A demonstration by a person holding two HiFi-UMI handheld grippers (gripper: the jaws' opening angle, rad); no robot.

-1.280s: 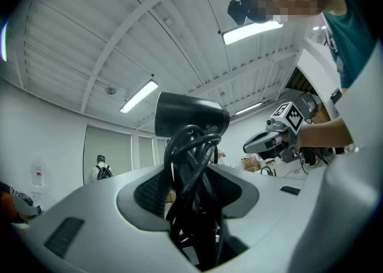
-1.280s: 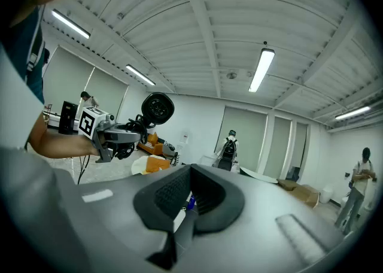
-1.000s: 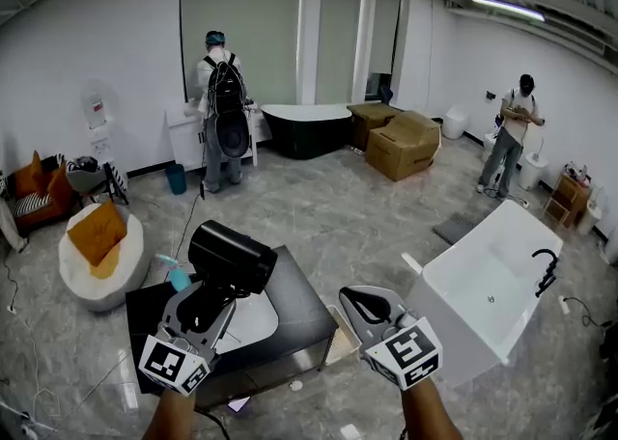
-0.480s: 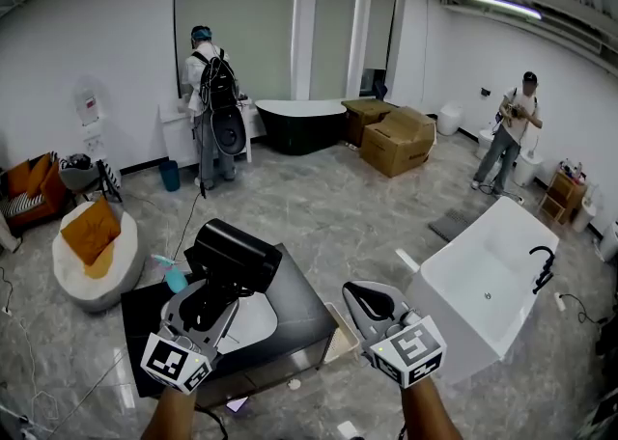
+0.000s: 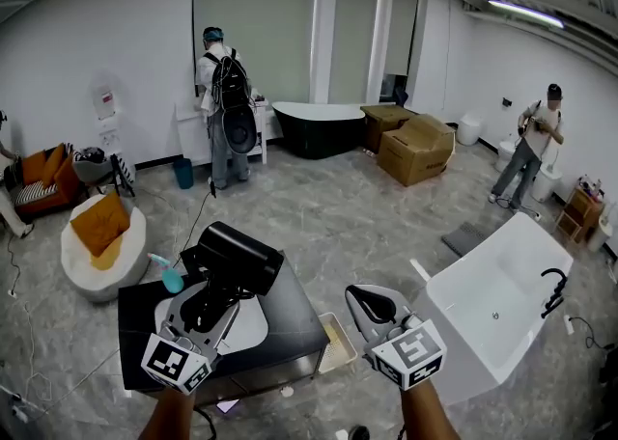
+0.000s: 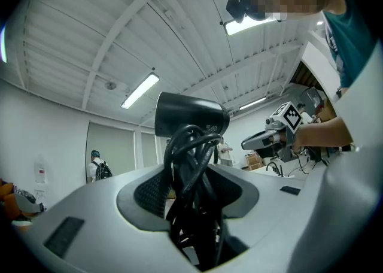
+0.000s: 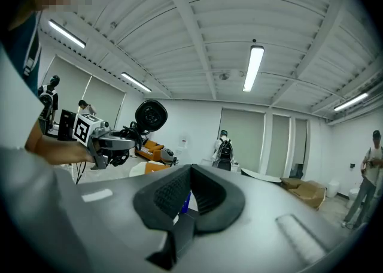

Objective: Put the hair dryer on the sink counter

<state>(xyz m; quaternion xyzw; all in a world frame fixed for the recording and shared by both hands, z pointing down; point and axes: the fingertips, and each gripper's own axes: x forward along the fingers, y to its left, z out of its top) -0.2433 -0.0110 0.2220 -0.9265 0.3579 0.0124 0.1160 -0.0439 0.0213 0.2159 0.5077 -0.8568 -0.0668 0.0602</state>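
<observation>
Grey marble floor [image 5: 367,226], white walls and blinds: a big bathroom showroom. Black sink table [image 5: 294,313] stood low left in the head view, with a white basin [image 5: 253,327] set in its top and a teal bottle [image 5: 170,276] at its far left corner.

Left claw [image 5: 210,301] was clamped on the hair dryer [image 5: 237,257], jaws wide around the handle. A black cord [image 6: 191,164] was wound round that handle and filled the gap between the pads. The dryer's black barrel stood up above the claw, tilted to the right. It was held in the air, not resting on the table, and from the head view it lay in line with the basin's far edge.

Right claw [image 5: 372,308] was held to the right of the table, well apart from the left one. Its tips were pressed together and nothing sat between them.

White tub [image 5: 502,303] with a black tap stood at right, near the right claw. Black tub [image 5: 323,124] and cardboard boxes [image 5: 417,149] sat along the far wall. One person with a backpack [image 5: 224,100] stood at a white cabinet, back turned. A second person [image 5: 536,149] stood far right. White pouf [image 5: 101,245] with an orange cushion sat left of the table.
</observation>
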